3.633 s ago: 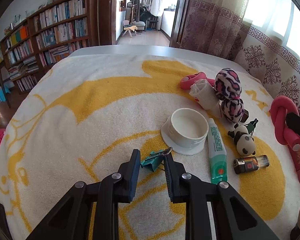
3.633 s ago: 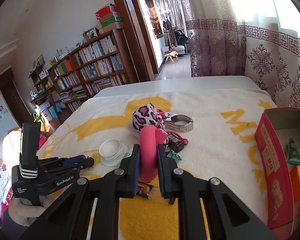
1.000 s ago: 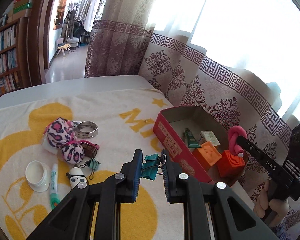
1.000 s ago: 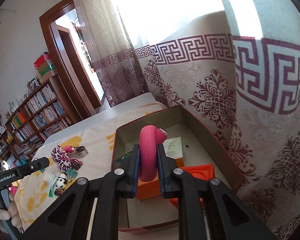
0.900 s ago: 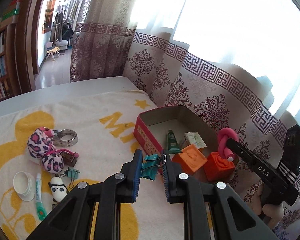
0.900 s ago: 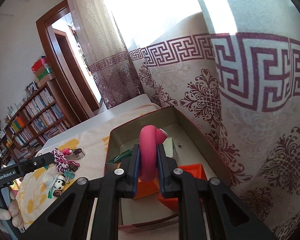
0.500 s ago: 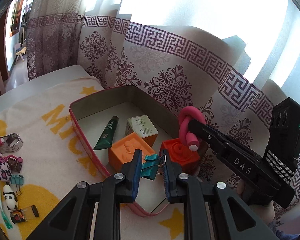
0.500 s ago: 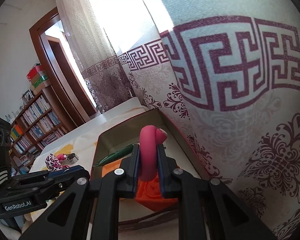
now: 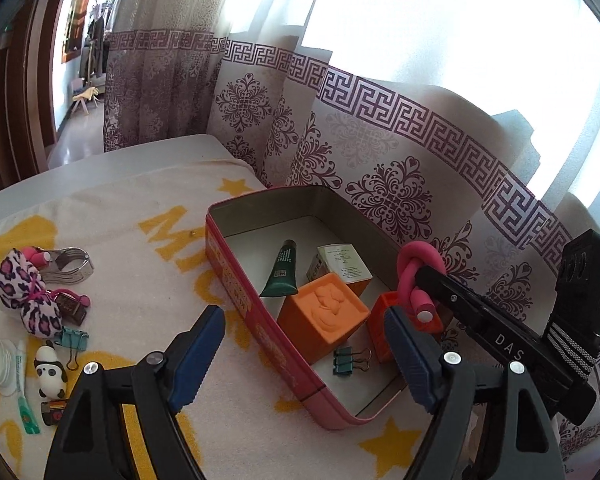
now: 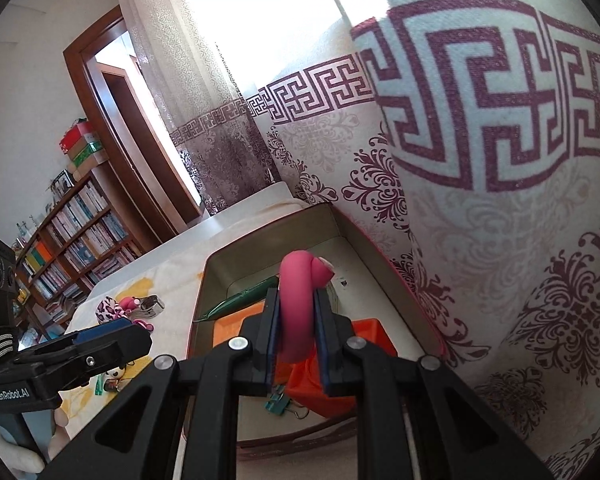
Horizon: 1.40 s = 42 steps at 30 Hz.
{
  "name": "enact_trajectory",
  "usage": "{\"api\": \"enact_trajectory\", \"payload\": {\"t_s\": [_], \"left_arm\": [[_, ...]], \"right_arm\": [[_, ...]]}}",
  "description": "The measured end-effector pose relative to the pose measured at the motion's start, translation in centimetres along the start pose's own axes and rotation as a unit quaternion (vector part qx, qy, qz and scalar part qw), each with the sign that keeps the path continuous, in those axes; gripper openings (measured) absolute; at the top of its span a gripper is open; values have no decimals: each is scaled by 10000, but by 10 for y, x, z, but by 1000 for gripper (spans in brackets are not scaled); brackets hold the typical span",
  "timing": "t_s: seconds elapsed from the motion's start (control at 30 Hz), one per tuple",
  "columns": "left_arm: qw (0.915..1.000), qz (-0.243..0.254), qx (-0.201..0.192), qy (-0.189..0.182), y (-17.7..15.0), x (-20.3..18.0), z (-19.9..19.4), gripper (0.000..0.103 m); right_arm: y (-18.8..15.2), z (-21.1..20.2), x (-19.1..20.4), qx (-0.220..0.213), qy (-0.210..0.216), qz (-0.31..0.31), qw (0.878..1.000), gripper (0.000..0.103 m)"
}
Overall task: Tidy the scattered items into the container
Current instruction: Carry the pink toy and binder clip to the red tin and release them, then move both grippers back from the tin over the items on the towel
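Left gripper (image 9: 300, 356) jaws opening, empty; clip (image 9: 350, 361) lies in tin (image 9: 260, 320). Right gripper (image 10: 296, 340) clamps pink knot (image 10: 300, 300) over tin; toys (image 9: 28, 300) remain outside

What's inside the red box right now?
Inside the red box lie a green tube, a small white carton, two orange blocks, and a teal binder clip. The second block is partly hidden by the pink knotted toy.

A red tin (image 9: 236, 300) holds orange blocks (image 9: 323, 322), a teal binder clip (image 9: 346, 361) and a dark green tube (image 9: 282, 270); beside it, pink leopard-print scrunchies (image 9: 24, 300) on a white-and-yellow towel (image 9: 148, 280).
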<state>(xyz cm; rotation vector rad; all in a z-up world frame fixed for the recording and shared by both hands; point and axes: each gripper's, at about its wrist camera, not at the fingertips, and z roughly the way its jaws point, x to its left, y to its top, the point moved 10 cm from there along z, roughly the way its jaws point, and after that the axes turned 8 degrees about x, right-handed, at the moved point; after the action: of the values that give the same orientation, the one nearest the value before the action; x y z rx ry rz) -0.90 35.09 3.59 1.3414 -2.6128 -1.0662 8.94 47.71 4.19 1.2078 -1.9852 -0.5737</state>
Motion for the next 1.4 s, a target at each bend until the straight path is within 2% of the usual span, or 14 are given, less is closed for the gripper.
{"api": "enact_trajectory", "payload": {"t_s": [0.13, 0.4, 0.63, 0.87, 0.93, 1.0, 1.03, 1.1, 1.17, 1.3, 1.4], "left_arm": [[9997, -127, 0, 185, -6, 19, -3, 83], [9970, -698, -47, 327, -17, 66, -15, 83], [9936, -1062, 37, 375, -32, 95, -18, 83], [9933, -1104, -11, 344, -36, 103, -23, 83], [9934, -1100, -12, 339, -35, 105, -23, 83], [9932, -1119, -2, 328, -36, 108, -23, 83], [9930, -1135, 3, 314, -36, 109, -22, 83], [9928, -1163, 8, 294, -37, 111, -22, 83], [9925, -1188, 14, 276, -39, 114, -22, 83], [9918, -1253, 2, 253, -41, 121, -22, 83], [9904, -1364, 5, 217, -43, 129, -21, 83]], "right_arm": [[1, 5, 4, 43, 24, -37, 10000, 18], [3, 3, 5, 12, -12, 29, 10000, 18], [-10, 6, 8, 206, -154, -116, 9996, 18], [-36, 14, 39, 857, -153, -858, 9925, 18], [-45, 21, 47, 1180, -140, -1088, 9869, 18], [-51, 30, 52, 1460, -306, -1330, 9798, 18], [-54, 35, 54, 1577, -406, -1446, 9760, 20], [-55, 45, 54, 1743, -569, -1554, 9707, 32], [-54, 58, 51, 1875, -675, -1592, 9669, 54], [-37, 83, 42, 1860, -996, -1540, 9653, 56], [-17, 99, 39, 1742, -1058, -1531, 9670, 57]]}}
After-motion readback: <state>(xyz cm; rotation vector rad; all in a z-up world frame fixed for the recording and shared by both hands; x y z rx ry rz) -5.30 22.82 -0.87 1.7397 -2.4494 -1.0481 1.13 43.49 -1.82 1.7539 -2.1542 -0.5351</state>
